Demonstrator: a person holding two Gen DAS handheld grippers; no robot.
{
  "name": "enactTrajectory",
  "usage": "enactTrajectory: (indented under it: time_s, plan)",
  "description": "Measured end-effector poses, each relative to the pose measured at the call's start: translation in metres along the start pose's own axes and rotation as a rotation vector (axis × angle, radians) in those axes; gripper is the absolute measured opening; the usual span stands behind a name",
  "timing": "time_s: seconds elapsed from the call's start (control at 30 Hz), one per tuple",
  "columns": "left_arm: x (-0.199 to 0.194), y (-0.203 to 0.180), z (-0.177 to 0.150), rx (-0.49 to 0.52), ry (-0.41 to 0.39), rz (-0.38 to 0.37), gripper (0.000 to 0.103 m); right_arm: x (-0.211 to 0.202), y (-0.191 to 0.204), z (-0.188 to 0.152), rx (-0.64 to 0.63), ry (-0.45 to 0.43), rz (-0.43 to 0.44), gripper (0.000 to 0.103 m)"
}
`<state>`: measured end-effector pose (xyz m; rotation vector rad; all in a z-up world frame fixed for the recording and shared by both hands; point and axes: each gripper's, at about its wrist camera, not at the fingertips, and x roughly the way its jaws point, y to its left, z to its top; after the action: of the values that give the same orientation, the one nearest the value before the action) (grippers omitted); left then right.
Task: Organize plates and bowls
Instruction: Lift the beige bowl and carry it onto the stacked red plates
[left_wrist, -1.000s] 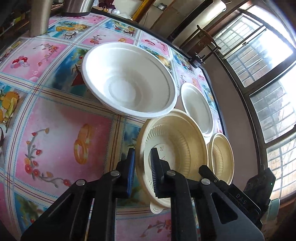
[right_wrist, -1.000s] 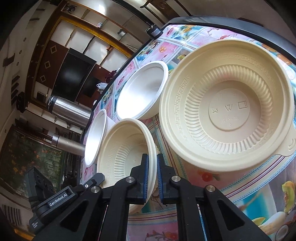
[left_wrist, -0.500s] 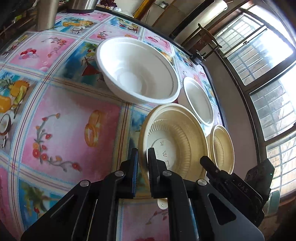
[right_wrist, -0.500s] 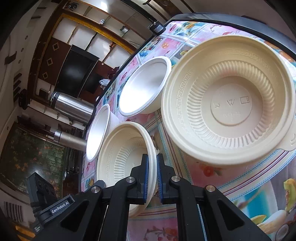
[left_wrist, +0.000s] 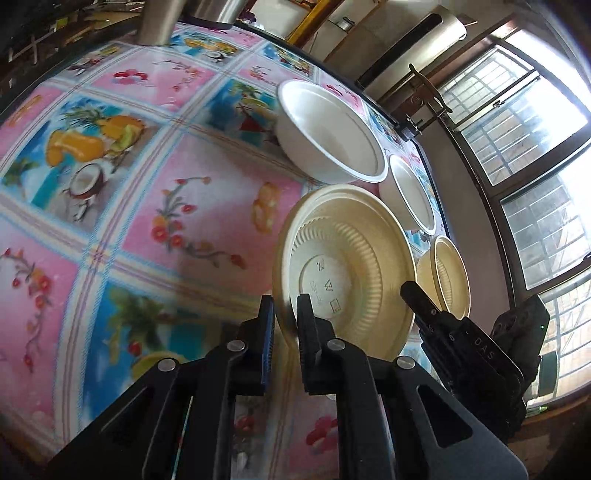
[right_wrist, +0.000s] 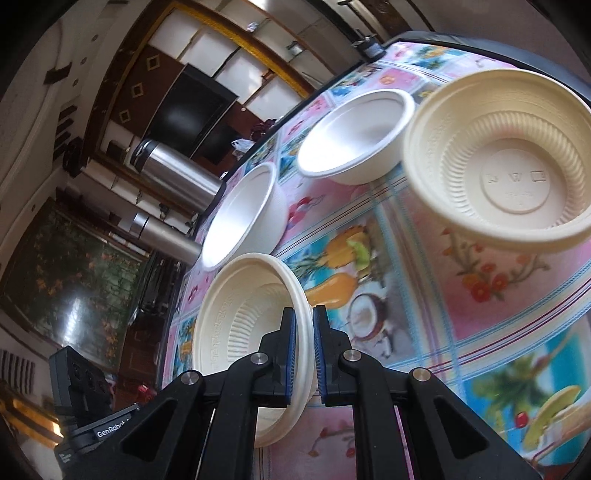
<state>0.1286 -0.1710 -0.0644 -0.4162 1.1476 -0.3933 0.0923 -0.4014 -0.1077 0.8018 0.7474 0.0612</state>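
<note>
Clearly two cream ribbed bowls are in hand, each with a flat stamped base and a patterned rim. The left tongs (left_wrist: 283, 317) pinch the near rim of the large cream bowl (left_wrist: 347, 269), which is tipped up on edge above the desk (left_wrist: 155, 206) with its fruit-and-flower cloth; one finger sits inside the rim, the other outside. The right tongs (right_wrist: 303, 332) pinch the rim of the small cream bowl (right_wrist: 240, 325) the same way, tilted so its mouth faces left in the right wrist view. Two white bowls stand on the desk beyond: a large white bowl (left_wrist: 328, 133) and a smaller white bowl (left_wrist: 412, 195) just beside it. Steel flasks (right_wrist: 173, 177) stand at the far edge. Compared with a second ago, both cream bowls are raised and tilted more steeply, the large one has drawn away from the large white bowl, and more of the cloth shows beneath them; the grips are unchanged.
</note>
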Motion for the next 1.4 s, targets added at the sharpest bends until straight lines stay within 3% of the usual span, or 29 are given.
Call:
enactTrajectory:
  time_s: [0.3, 0.57, 0.83, 1.1, 1.4]
  plan:
    - [-0.041, 0.029, -0.012, 0.000, -0.075, 0.007, 0.010, 0.001, 0.044, -0.034, -0.129, -0.045, 0.053, 0.010]
    - [-0.089, 0.050, -0.023, 0.012, -0.163, 0.016, 0.009, -0.006, 0.073, -0.061, -0.145, -0.087, 0.138, 0.010]
    - [-0.167, 0.095, -0.031, -0.020, -0.319, 0.049, 0.010, 0.001, 0.149, -0.085, -0.223, -0.038, 0.221, 0.010]
    - [-0.217, 0.175, -0.044, -0.150, -0.398, 0.120, 0.010, 0.037, 0.233, -0.130, -0.352, 0.089, 0.282, 0.010]
    - [-0.206, 0.230, -0.049, -0.238, -0.357, 0.195, 0.011, 0.082, 0.271, -0.182, -0.447, 0.184, 0.246, 0.010]
